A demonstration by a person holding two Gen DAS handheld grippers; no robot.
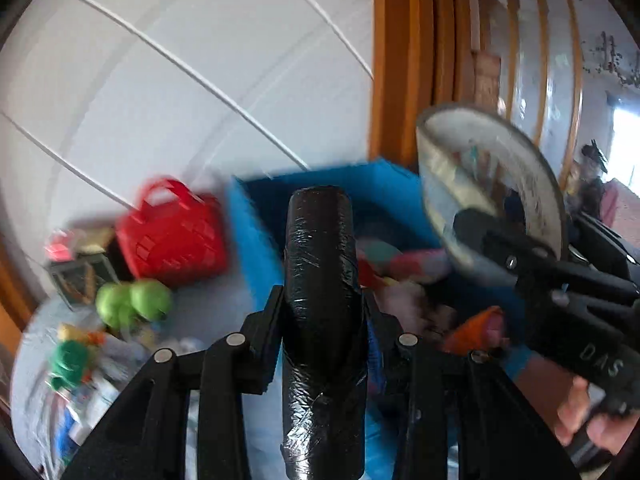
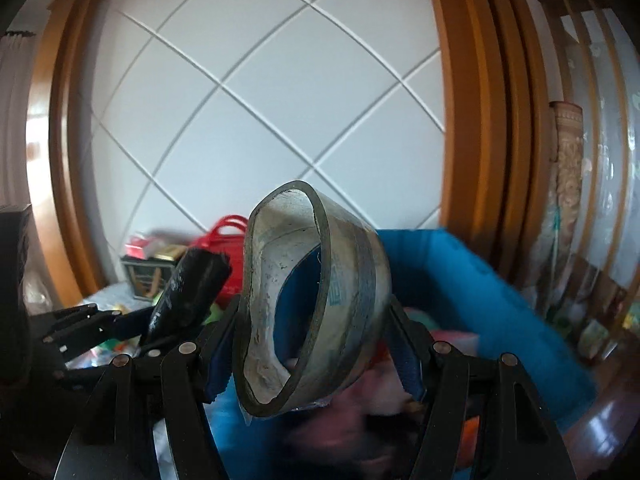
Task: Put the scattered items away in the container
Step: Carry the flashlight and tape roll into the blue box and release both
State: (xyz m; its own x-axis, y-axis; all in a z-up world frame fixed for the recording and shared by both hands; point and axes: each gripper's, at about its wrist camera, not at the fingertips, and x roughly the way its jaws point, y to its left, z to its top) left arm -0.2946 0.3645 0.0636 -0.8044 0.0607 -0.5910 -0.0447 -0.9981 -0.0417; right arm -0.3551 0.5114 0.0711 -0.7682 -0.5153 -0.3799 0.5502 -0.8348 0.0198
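Observation:
My left gripper (image 1: 322,320) is shut on a black tape-wrapped cylinder (image 1: 320,280), held upright in front of the blue fabric bin (image 1: 256,236). My right gripper (image 2: 316,332) is shut on a squashed roll of clear packing tape (image 2: 352,280), held above the blue bin (image 2: 460,272). The tape roll also shows in the left wrist view (image 1: 488,184), and the black cylinder in the right wrist view (image 2: 188,292). The bin holds several soft colourful items, blurred.
A red plastic basket (image 1: 172,232), a small dark box (image 1: 80,276), green toys (image 1: 132,300) and other loose items lie left of the bin. A white tiled wall and a wooden frame (image 2: 472,120) stand behind.

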